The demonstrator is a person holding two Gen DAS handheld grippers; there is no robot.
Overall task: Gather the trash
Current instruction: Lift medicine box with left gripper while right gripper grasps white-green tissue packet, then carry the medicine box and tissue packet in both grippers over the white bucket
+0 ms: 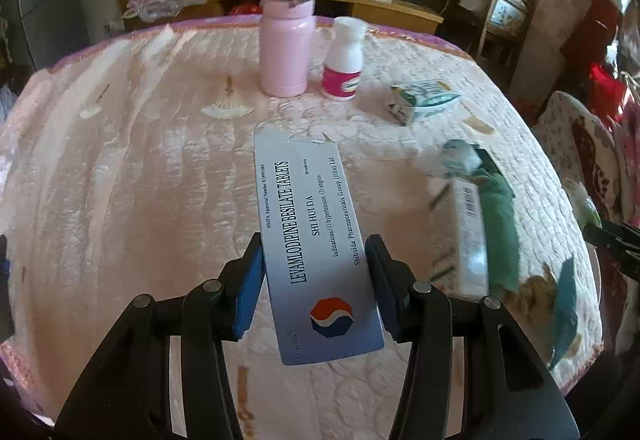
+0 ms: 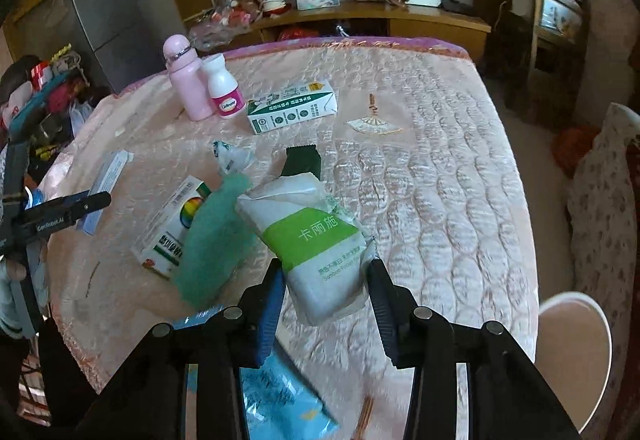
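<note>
Above the quilted tabletop (image 1: 140, 168), a tablet box (image 1: 316, 240) is being held clamped in the left hand-held gripper (image 1: 316, 280), and a tissue packet (image 2: 320, 248) in the right hand-held gripper (image 2: 326, 292). Still being left uncollected are a green-and-white carton (image 2: 290, 112), a medicine box (image 2: 172, 228) and a crumpled wrapper (image 2: 230, 156).

tablet box (image 1: 316, 240): glossy card | tissue pack (image 2: 320, 244): crinkly plastic | tablecloth (image 1: 140, 180): shiny quilted

Soft daylight, sheen on quilted cover (image 1: 140, 160), fisheye bending at edges, motion blur lower right
</note>
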